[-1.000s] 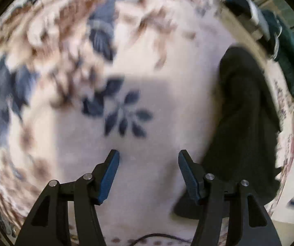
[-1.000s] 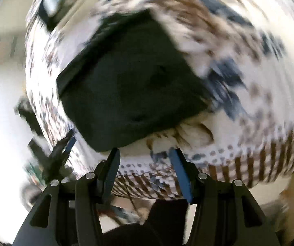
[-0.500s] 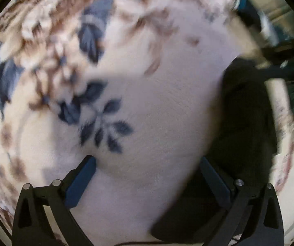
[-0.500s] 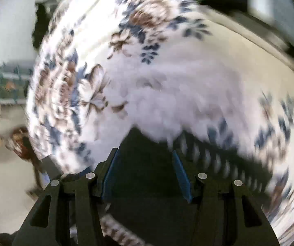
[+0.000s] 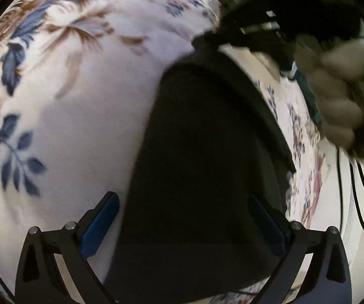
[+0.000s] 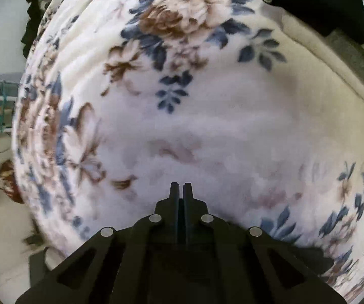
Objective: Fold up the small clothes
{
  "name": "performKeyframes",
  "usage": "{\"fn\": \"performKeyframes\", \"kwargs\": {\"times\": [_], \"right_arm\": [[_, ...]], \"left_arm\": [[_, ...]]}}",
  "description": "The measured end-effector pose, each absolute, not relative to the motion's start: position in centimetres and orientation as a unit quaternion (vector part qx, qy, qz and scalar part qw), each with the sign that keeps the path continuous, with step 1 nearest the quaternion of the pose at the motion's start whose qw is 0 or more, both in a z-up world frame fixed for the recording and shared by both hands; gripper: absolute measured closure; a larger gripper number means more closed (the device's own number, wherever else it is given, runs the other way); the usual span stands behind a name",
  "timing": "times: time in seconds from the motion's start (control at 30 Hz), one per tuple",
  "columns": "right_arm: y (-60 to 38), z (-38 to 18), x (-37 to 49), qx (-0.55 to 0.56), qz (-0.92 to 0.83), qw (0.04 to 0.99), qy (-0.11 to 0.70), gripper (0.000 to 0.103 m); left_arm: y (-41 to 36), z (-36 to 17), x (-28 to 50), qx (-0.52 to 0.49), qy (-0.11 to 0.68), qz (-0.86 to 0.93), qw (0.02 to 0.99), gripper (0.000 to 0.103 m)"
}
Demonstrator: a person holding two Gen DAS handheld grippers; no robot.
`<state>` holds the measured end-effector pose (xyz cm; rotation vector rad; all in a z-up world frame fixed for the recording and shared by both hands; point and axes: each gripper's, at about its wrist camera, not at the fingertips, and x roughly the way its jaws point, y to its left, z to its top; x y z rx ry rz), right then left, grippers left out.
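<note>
- Two grippers have just swapped roles over the black garment [image 5: 199, 172], which lies flat on the floral blanket [image 5: 85, 106].
- Left gripper [image 5: 182, 217]: its jaws have spread from half open to fully released, and the garment's near end now lies between them with neither pad pressing it.
- Right gripper [image 6: 181, 190]: its jaws have just snapped together; in the left wrist view its tips [image 5: 207, 41] meet at the garment's far corner, apparently pinching it.
- That pinch likely starts a fold, drawing the far corner towards the left gripper.

Soft daylight, motion blur at the left view's top right, fisheye-bent dark edges.
</note>
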<state>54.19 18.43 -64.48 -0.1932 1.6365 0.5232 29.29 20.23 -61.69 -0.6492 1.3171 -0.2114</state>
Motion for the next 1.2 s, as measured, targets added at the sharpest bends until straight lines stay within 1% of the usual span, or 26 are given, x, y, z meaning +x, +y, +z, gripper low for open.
{"fn": "performKeyframes", "kwargs": {"times": [0.03, 0.07, 0.17, 0.2, 0.23, 0.27, 0.3, 0.33, 0.37, 0.4, 0.47, 0.5, 0.57, 0.67, 0.8, 0.83, 0.87, 0.9, 0.97, 1.03, 1.13, 1.17, 1.2], "right_arm": [[17.9, -64.4, 54.5, -0.081, 0.233, 0.655, 0.715, 0.103], [17.1, -64.3, 55.0, -0.054, 0.238, 0.65, 0.719, 0.103], [12.0, -62.3, 55.9, 0.064, 0.247, 0.629, 0.735, 0.102], [9.1, -60.7, 55.7, 0.096, 0.247, 0.633, 0.728, 0.098], [6.5, -59.5, 55.5, 0.116, 0.244, 0.638, 0.721, 0.092], [4.0, -58.4, 55.0, 0.134, 0.239, 0.646, 0.712, 0.071], [1.0, -57.3, 54.4, 0.149, 0.222, 0.66, 0.702, 0.049], [-1.7, -56.6, 53.8, 0.156, 0.202, 0.673, 0.694, 0.042], [-4.2, -56.1, 52.9, 0.159, 0.178, 0.686, 0.687, 0.04], [-8.0, -56.0, 51.7, 0.167, 0.145, 0.695, 0.684, 0.04], [-12.2, -57.1, 49.7, 0.195, 0.105, 0.692, 0.687, 0.04], [-15.0, -58.5, 48.4, 0.22, 0.08, 0.681, 0.694, 0.04], [-17.3, -61.0, 46.6, 0.245, 0.068, 0.662, 0.705, 0.04], [-18.0, -63.8, 44.8, 0.262, 0.08, 0.649, 0.71, 0.04], [-15.3, -66.5, 43.7, 0.217, 0.125, 0.645, 0.722, 0.041], [-15.1, -66.8, 43.8, 0.21, 0.123, 0.653, 0.718, 0.045], [-15.2, -66.7, 44.1, 0.216, 0.112, 0.671, 0.7, 0.07], [-15.4, -66.5, 44.4, 0.231, 0.106, 0.677, 0.69, 0.083], [-16.6, -65.7, 45.3, 0.278, 0.077, 0.695, 0.659, 0.086], [-16.5, -65.0, 46.5, 0.274, 0.059, 0.712, 0.644, 0.087], [-14.7, -65.6, 48.5, 0.208, 0.069, 0.686, 0.694, 0.085], [-14.1, -65.8, 49.1, 0.183, 0.071, 0.674, 0.712, 0.082], [-13.6, -65.6, 49.4, 0.166, 0.069, 0.668, 0.722, 0.074]], "left_arm": [[20.0, -61.4, 28.9, -0.286, 0.603, -0.096, 0.739, 0.001], [19.8, -61.0, 29.0, -0.277, 0.605, -0.096, 0.741, 0.001], [20.5, -59.0, 29.8, -0.263, 0.592, -0.091, 0.756, 0.001], [20.8, -58.3, 30.5, -0.26, 0.585, -0.089, 0.763, 0.001], [21.2, -57.5, 31.4, -0.257, 0.578, -0.085, 0.77, 0.001], [21.8, -57.2, 31.9, -0.255, 0.573, -0.085, 0.774, 0.001], [22.2, -56.8, 32.5, -0.254, 0.568, -0.086, 0.778, 0.001], [22.4, -56.6, 33.2, -0.25, 0.566, -0.083, 0.781, 0.001], [23.2, -56.5, 33.3, -0.247, 0.564, -0.082, 0.783, 0.001], [22.8, -56.5, 34.4, -0.244, 0.564, -0.083, 0.785, 0.001], [22.1, -57.0, 36.1, -0.236, 0.566, -0.08, 0.786, 0.001], [22.2, -57.3, 36.7, -0.237, 0.569, -0.082, 0.783, 0.001], [21.9, -57.9, 38.0, -0.236, 0.579, -0.081, 0.776, 0.001], [22.1, -58.2, 38.1, -0.23, 0.592, -0.077, 0.768, 0.001], [21.8, -58.6, 37.5, -0.207, 0.609, -0.064, 0.763, 0.001], [21.7, -58.7, 37.4, -0.203, 0.613, -0.062, 0.761, 0.001], [21.6, -58.9, 37.4, -0.2, 0.617, -0.058, 0.759, 0.001], [21.6, -58.9, 37.4, -0.197, 0.619, -0.055, 0.759, 0.001], [21.5, -59.0, 37.2, -0.193, 0.62, -0.054, 0.759, 0.001], [21.4, -59.3, 36.9, -0.189, 0.624, -0.049, 0.757, 0.001], [21.3, -59.7, 36.0, -0.195, 0.628, -0.043, 0.752, 0.001], [21.3, -59.8, 35.6, -0.199, 0.629, -0.042, 0.751, 0.001], [21.3, -59.8, 35.1, -0.204, 0.628, -0.043, 0.75, 0.001]]}}
